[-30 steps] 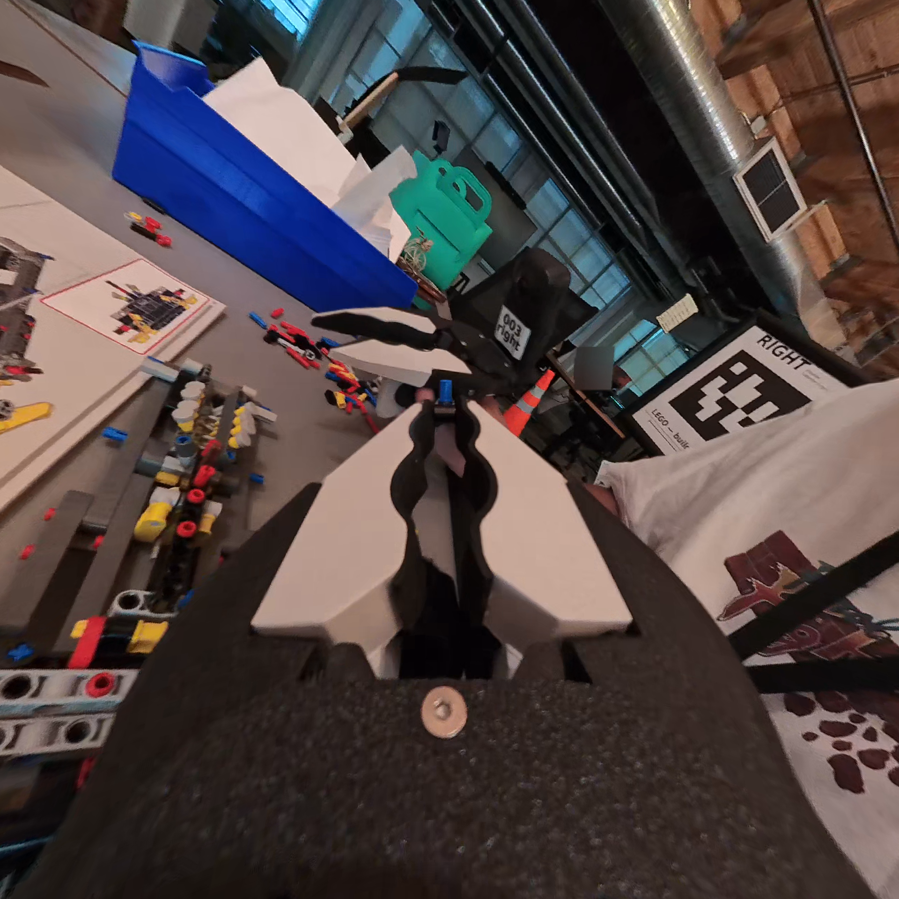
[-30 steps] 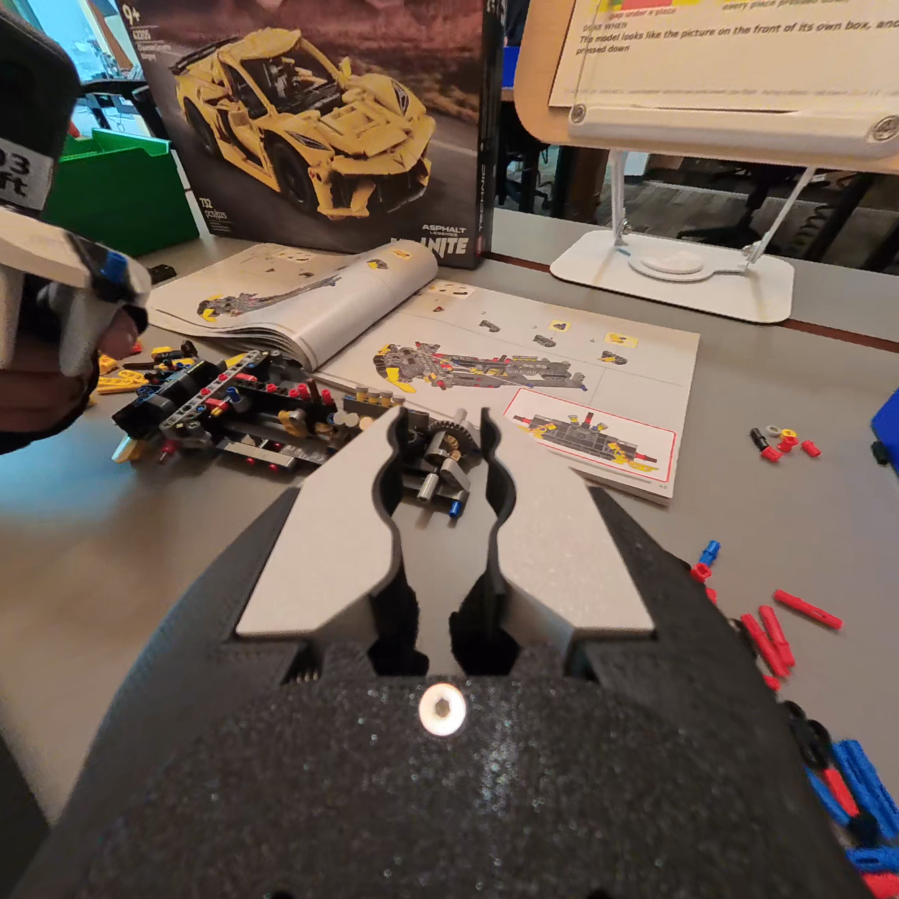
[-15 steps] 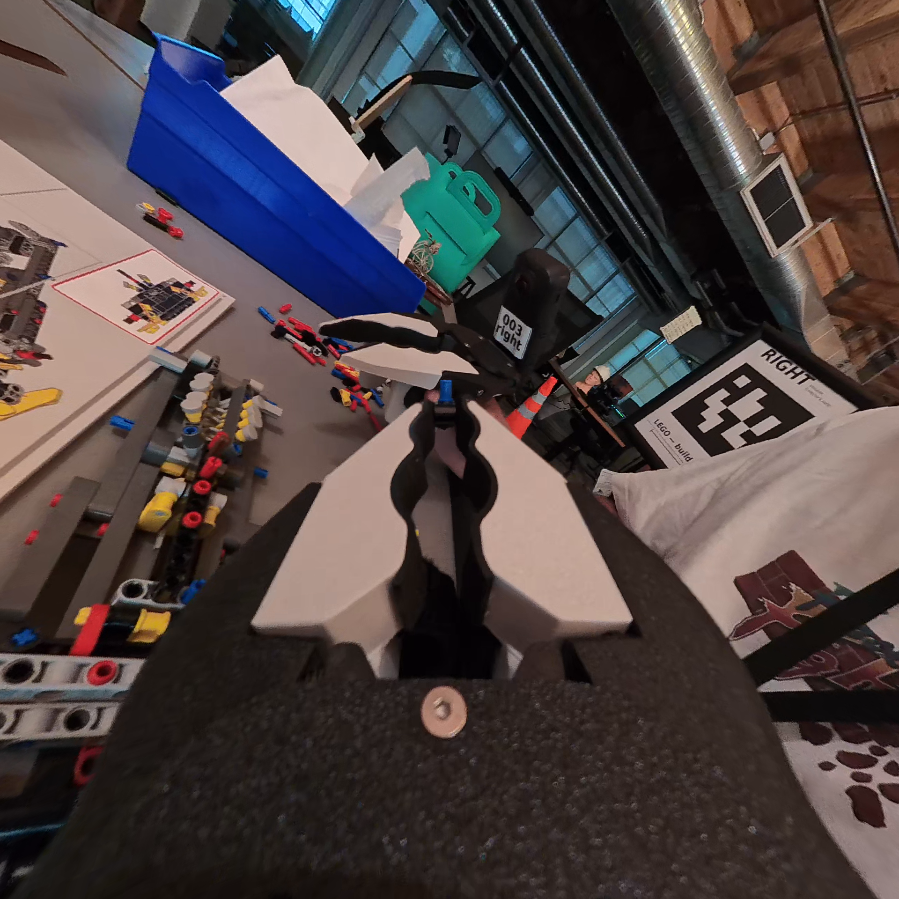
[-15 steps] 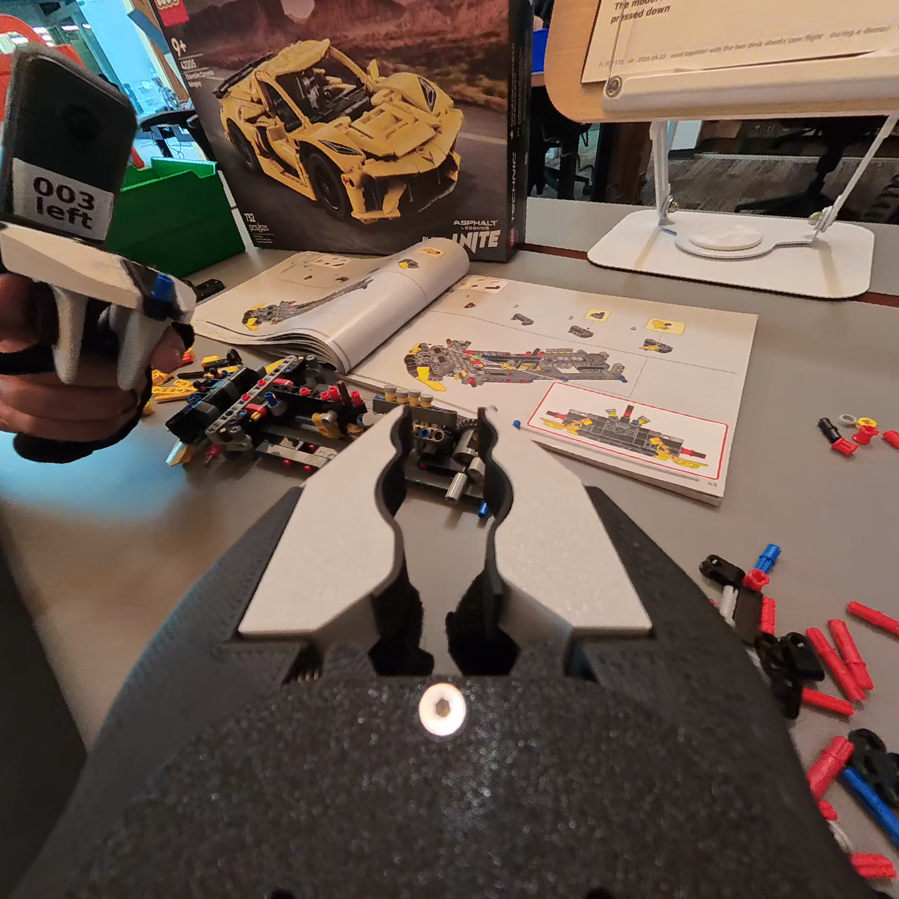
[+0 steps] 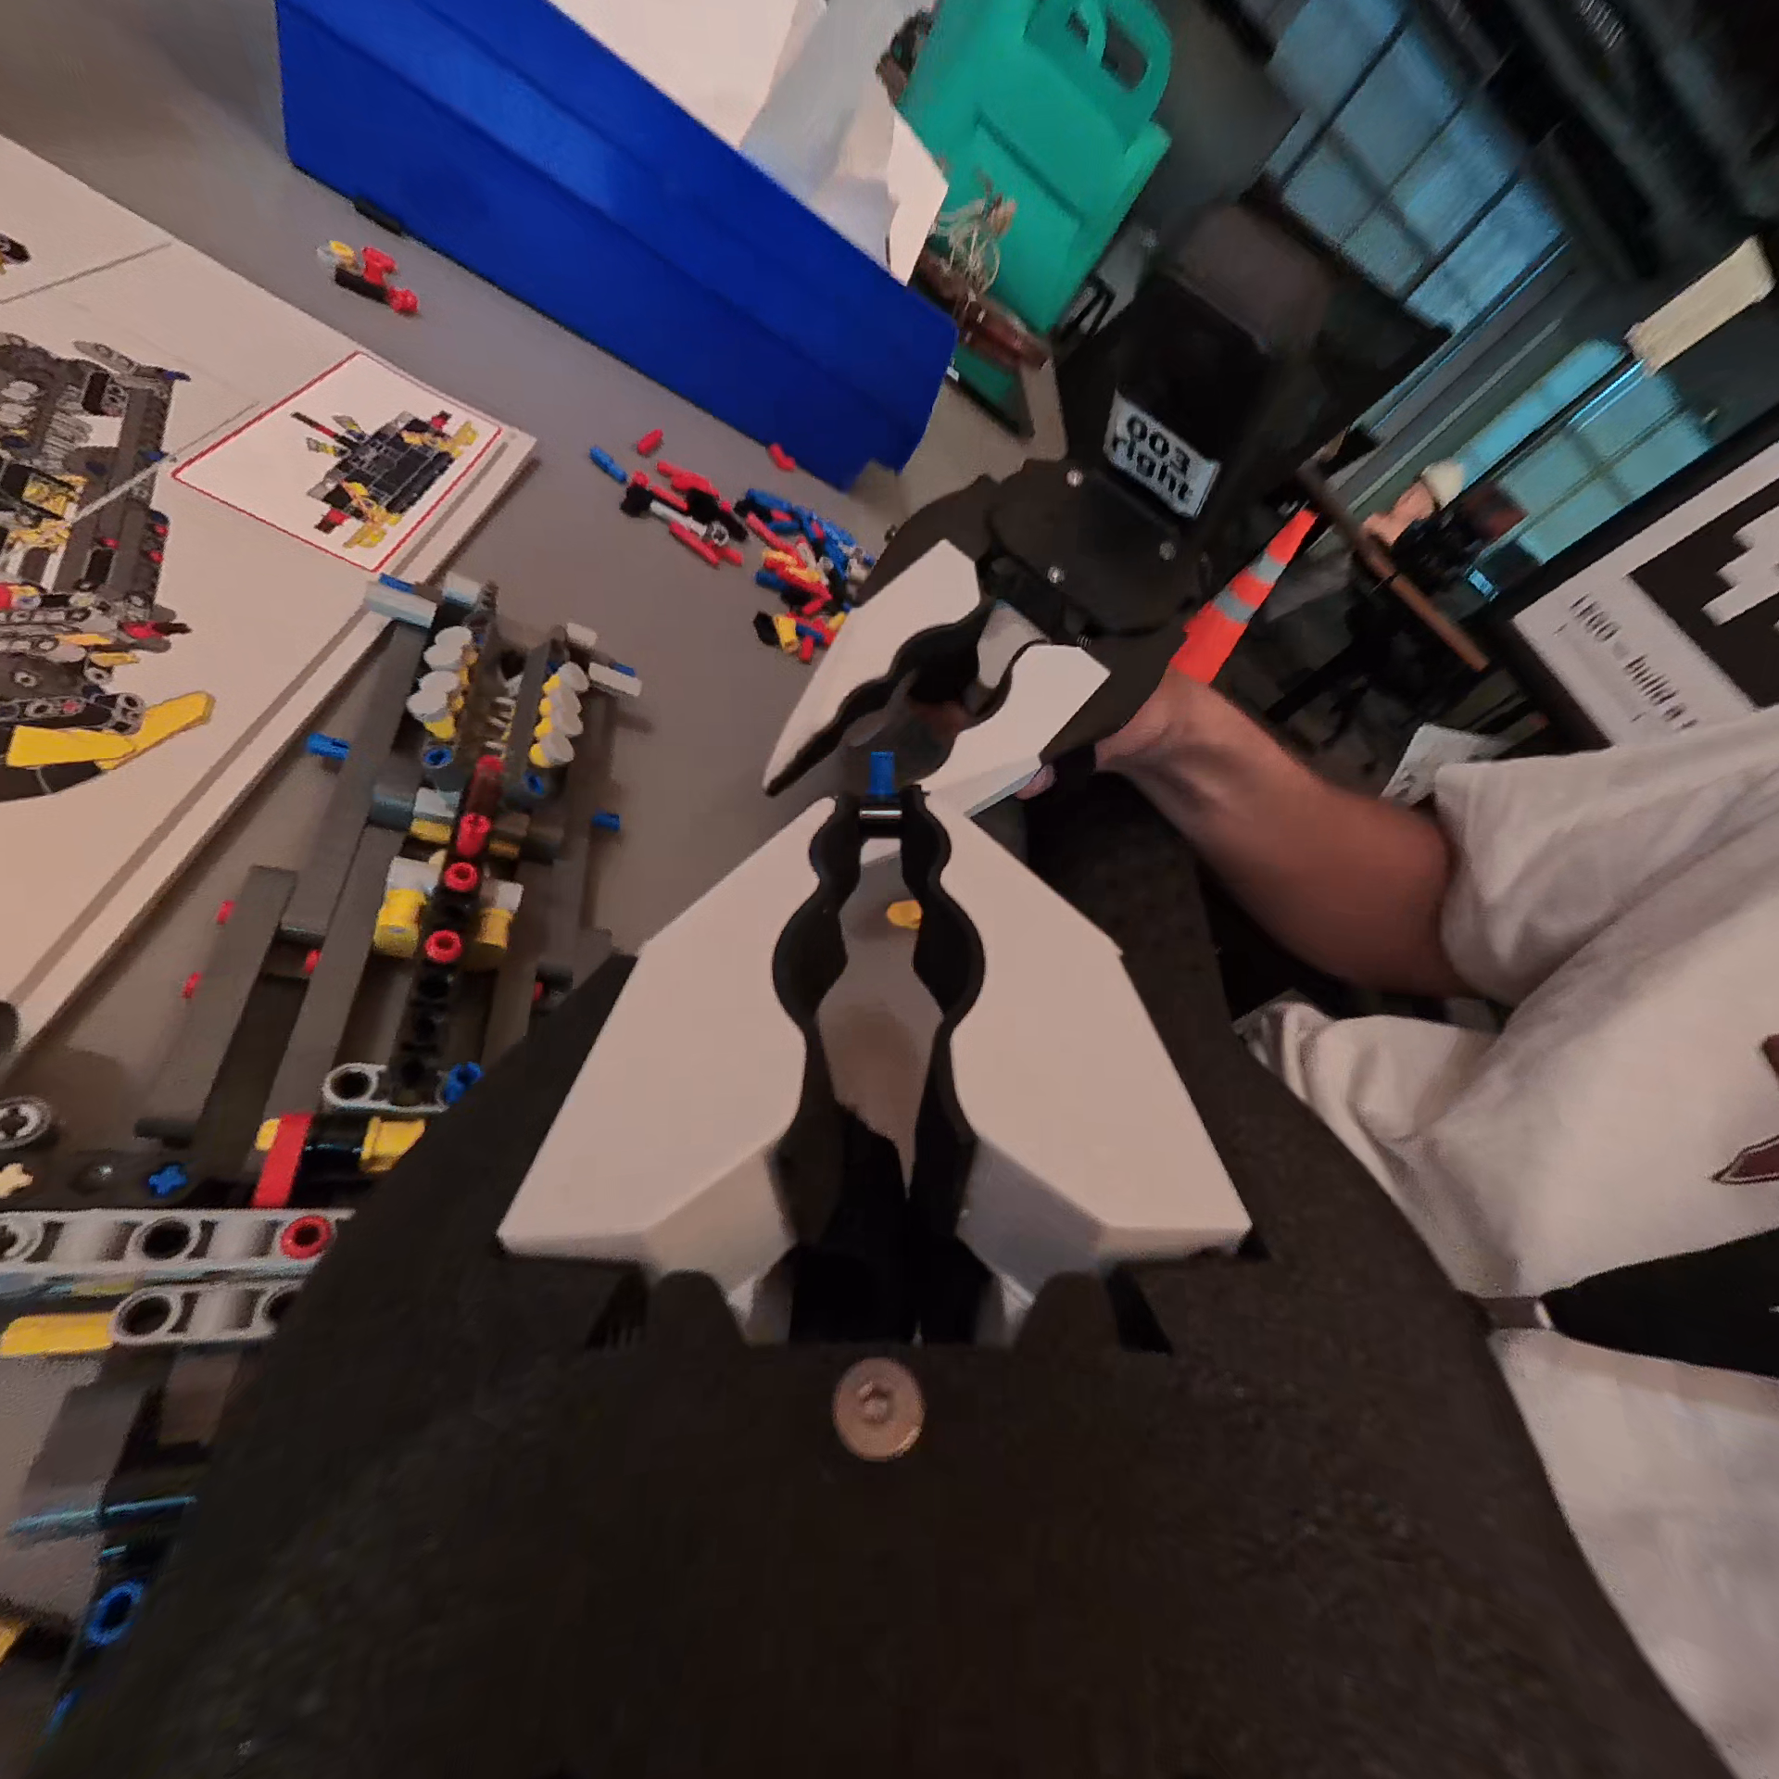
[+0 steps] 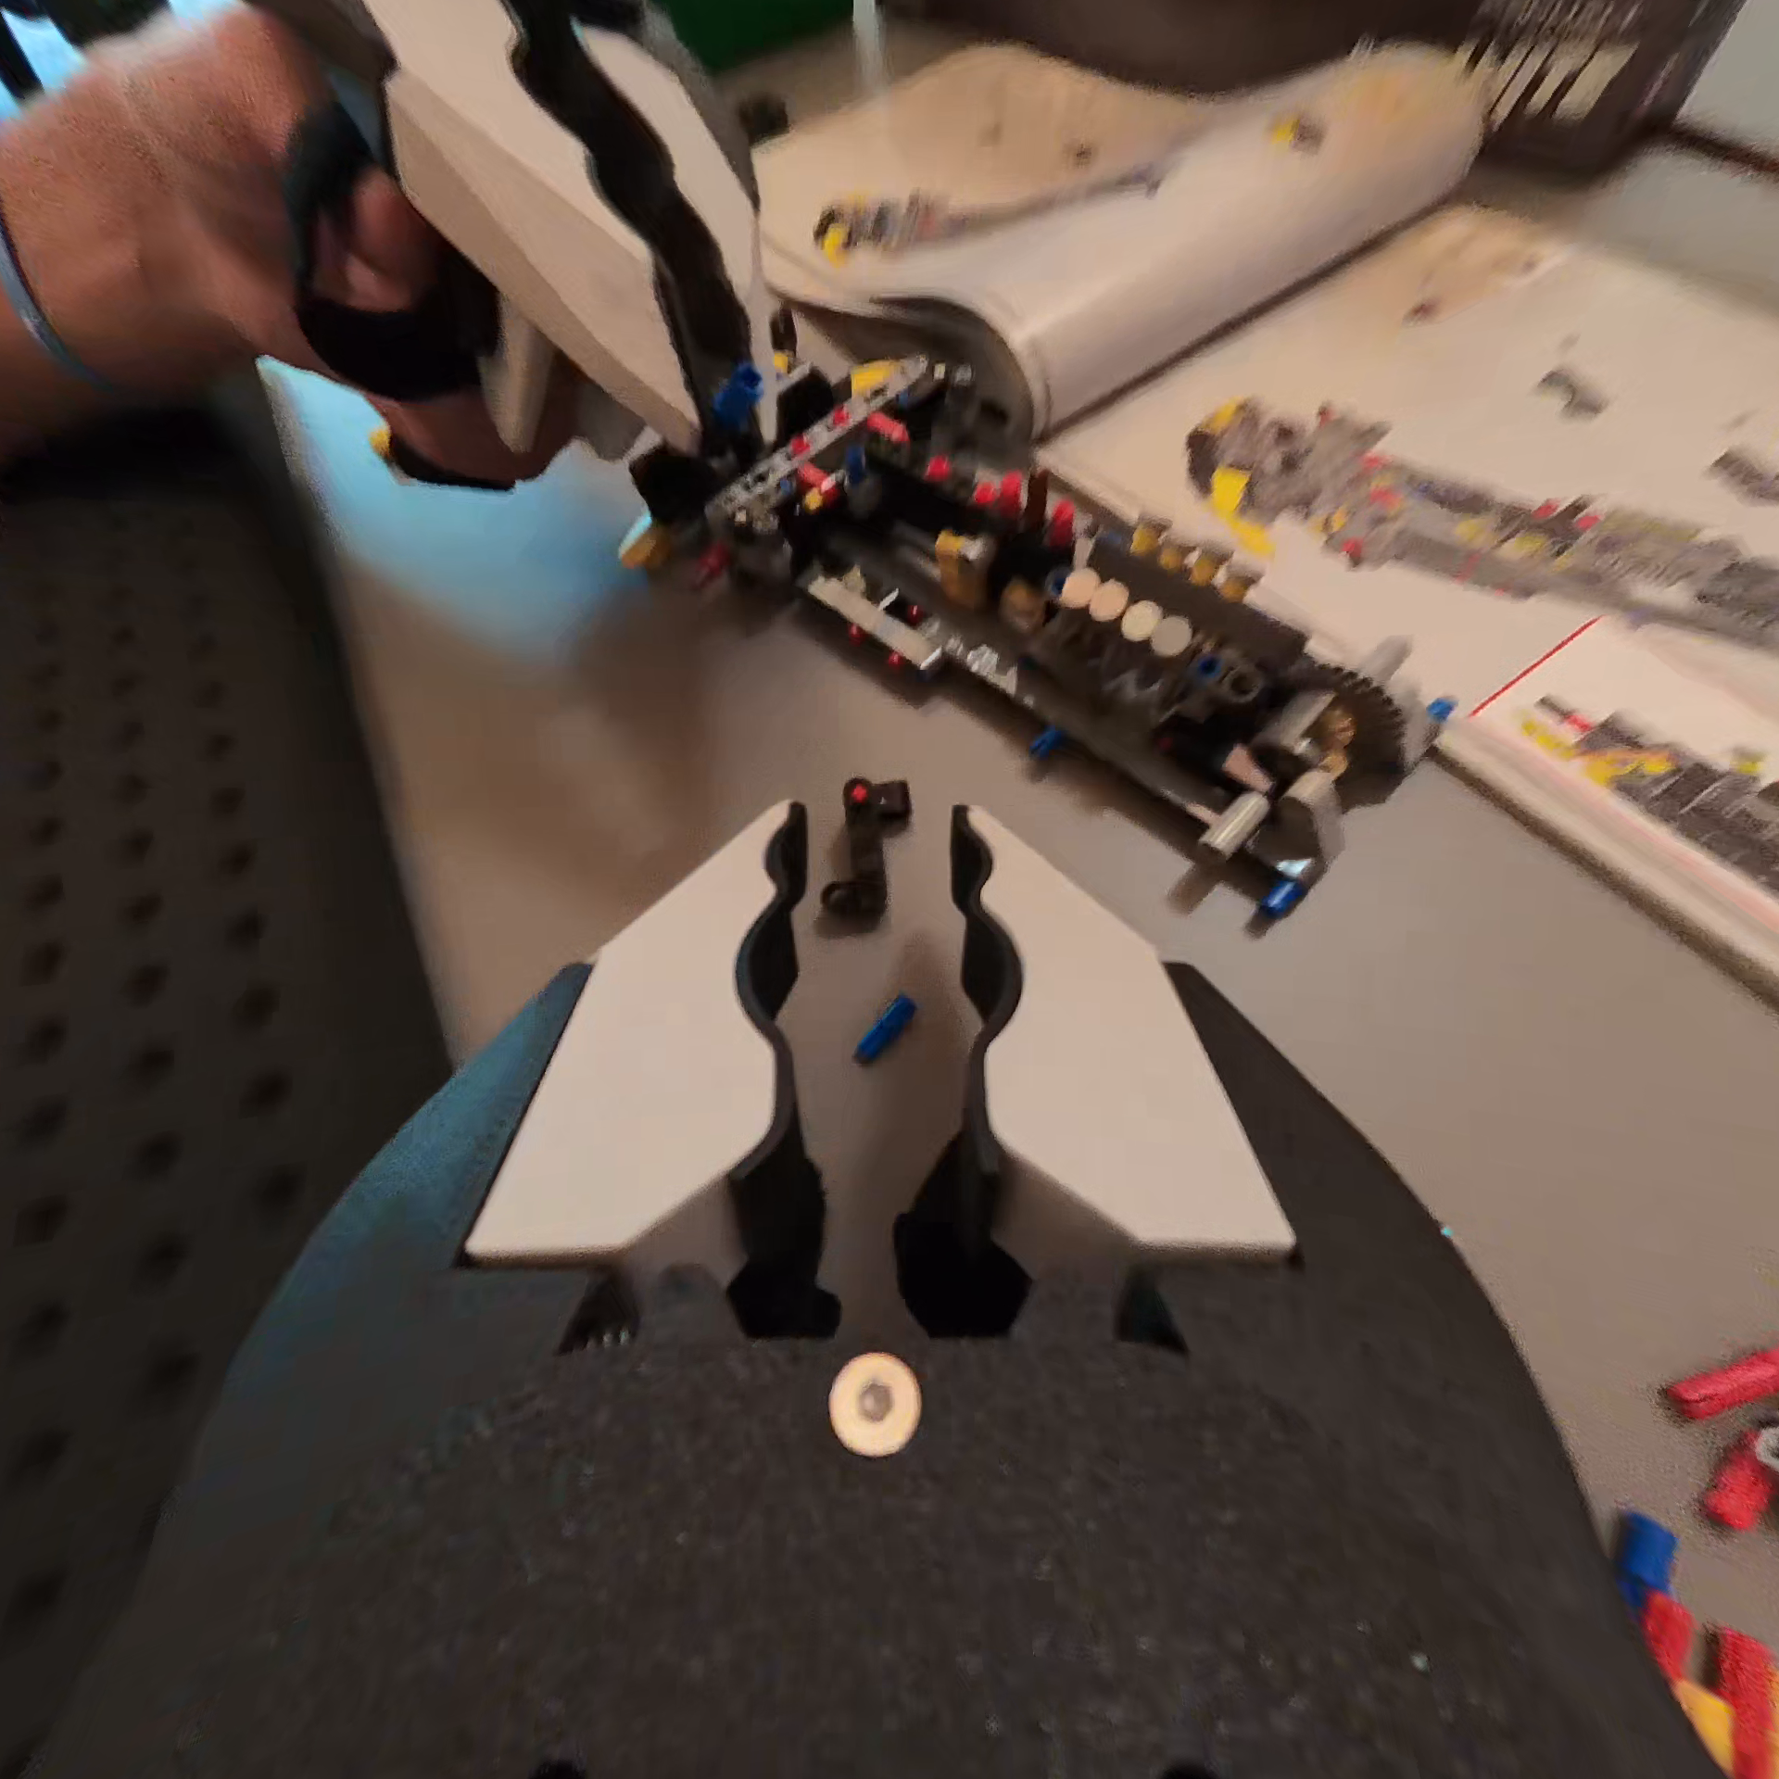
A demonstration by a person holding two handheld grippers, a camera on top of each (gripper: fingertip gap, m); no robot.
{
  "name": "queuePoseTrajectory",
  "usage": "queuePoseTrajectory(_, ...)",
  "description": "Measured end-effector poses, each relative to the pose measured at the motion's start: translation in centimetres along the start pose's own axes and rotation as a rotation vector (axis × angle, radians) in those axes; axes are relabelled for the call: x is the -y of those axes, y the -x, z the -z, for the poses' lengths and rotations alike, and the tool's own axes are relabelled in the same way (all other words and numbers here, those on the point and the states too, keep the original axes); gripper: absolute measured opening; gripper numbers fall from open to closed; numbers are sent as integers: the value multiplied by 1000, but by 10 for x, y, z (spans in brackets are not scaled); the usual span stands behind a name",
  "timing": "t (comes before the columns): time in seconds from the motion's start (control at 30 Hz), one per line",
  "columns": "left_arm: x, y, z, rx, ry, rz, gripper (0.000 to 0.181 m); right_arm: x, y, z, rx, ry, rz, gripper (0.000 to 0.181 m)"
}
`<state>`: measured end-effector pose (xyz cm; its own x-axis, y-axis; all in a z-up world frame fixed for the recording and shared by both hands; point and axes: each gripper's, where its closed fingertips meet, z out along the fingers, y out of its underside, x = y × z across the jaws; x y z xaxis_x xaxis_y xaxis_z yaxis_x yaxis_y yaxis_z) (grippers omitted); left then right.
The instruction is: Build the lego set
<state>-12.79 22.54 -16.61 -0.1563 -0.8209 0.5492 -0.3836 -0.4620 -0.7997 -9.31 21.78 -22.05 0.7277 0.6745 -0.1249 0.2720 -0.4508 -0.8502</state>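
Observation:
My left gripper is shut on a small black piece with a blue pin that sticks out past the tips. In the right wrist view the left gripper holds this piece right at the near end of the half-built car chassis, which lies on the grey table. My right gripper is open and empty, low over the table. A black connector with a red pin and a loose blue pin lie on the table between its fingers. The right gripper also shows in the left wrist view.
The open instruction booklet lies behind the chassis. Loose red and blue pins lie at the right. A blue bin with white paper stands at the back, with a pile of small pins in front of it. There is about 7 cm between the tips of the two grippers.
My right gripper has swung left and dropped low over the table, now over the black connector and blue pin. My left gripper has moved down to the chassis end with its piece.

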Motion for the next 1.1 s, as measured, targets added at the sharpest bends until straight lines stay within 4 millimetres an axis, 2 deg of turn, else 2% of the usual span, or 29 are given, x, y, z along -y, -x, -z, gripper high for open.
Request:
queuePoseTrajectory(0.1, -10, -1, -4, 23, 64, -50, 7, -7, 8, -8, 35, 74, 4, 25)
queuePoseTrajectory(0.2, -22, 0, -7, 42, 136, -69, 7, -15, 5, -14, -8, 144, 66, 15)
queuePoseTrajectory(0.37, -40, 1, -11, 82, 248, -142, 7, -14, 2, -15, -35, 141, 79, 13)
queuePoseTrajectory(0.6, -49, 2, -14, 104, 295, -175, 7, -13, 3, -15, -41, 131, 111, 11)
queuePoseTrajectory(0.77, -50, 13, -13, 172, 313, -180, 6, -20, 7, -21, -16, 179, 106, 15)
queuePoseTrajectory(0.93, -60, 11, -14, 165, 371, -248, 6, -22, 6, -20, -26, 186, 111, 7)
queuePoseTrajectory(1.03, -69, 9, -17, 175, 419, -345, 6, -8, 11, -15, 21, 99, 61, 6)
queuePoseTrajectory(1.1, -75, 9, -20, 188, 448, -392, 6, 7, 23, -9, 125, -4, -2, 6)
